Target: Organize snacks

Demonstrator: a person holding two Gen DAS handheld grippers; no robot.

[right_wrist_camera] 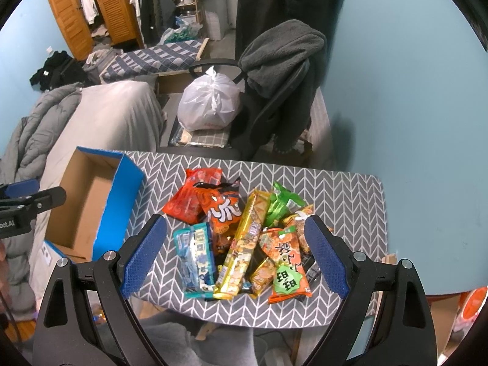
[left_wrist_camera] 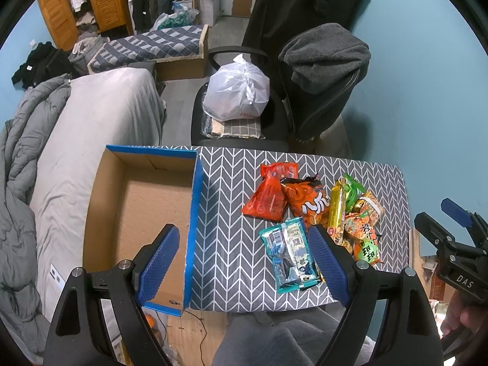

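A pile of snack packets lies on the chevron-cloth table [left_wrist_camera: 231, 213]: a red packet [left_wrist_camera: 270, 193], an orange octopus packet [left_wrist_camera: 308, 202], a teal packet [left_wrist_camera: 289, 254], a yellow bar [right_wrist_camera: 244, 244] and an orange-green packet [right_wrist_camera: 286, 262]. An empty cardboard box with blue walls [left_wrist_camera: 195, 201] stands at the table's left. My left gripper [left_wrist_camera: 244, 259] is open and empty, above the table's near edge between box and pile. My right gripper [right_wrist_camera: 235, 253] is open and empty, hovering over the near side of the pile; it also shows in the left wrist view [left_wrist_camera: 451, 228].
An office chair [left_wrist_camera: 274, 116] with a white plastic bag [left_wrist_camera: 236, 91] and dark clothes stands behind the table. A bed with grey bedding [left_wrist_camera: 91, 128] is to the left. The blue wall [left_wrist_camera: 427, 106] is on the right.
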